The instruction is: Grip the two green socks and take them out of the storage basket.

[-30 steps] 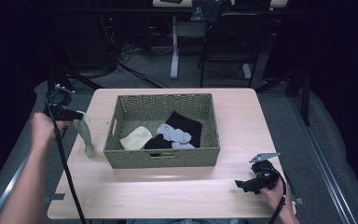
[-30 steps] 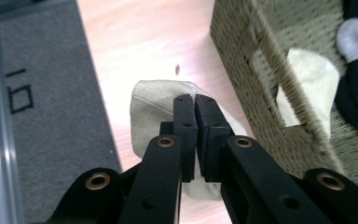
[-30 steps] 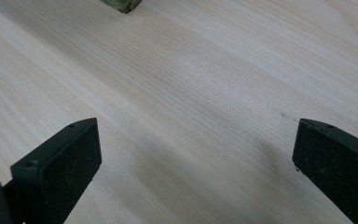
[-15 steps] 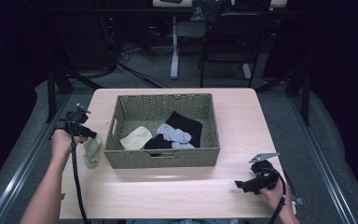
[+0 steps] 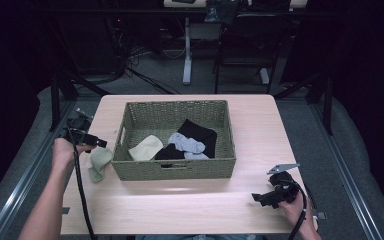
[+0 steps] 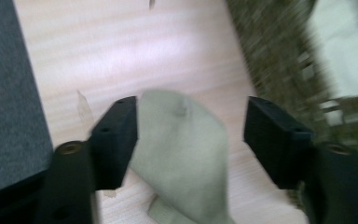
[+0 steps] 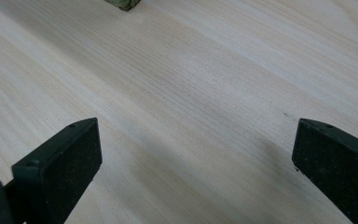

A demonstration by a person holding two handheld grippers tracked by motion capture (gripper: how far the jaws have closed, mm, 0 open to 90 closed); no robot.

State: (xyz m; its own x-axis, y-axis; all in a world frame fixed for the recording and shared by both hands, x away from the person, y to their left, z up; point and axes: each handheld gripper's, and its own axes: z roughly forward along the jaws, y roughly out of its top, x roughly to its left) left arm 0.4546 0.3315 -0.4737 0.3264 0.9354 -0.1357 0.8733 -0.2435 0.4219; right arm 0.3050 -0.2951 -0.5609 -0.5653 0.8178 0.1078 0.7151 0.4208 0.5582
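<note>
Release looks to be the step in hand: a second ago the pale green fabric sock (image 5: 99, 163) hung from the left gripper (image 5: 96, 143) above the table edge, and now it lies crumpled on the light wooden table (image 5: 180, 210), just left of the woven olive-green rectangular basket (image 5: 175, 170). In the left gripper view the jaws stand wide apart, the sock (image 6: 182, 158) between them, touching only one jaw. That means one sock is out; cream, grey and black ones remain inside. The right gripper (image 5: 262, 198) rests low near the front edge, jaws spread wide, holding nothing.
</note>
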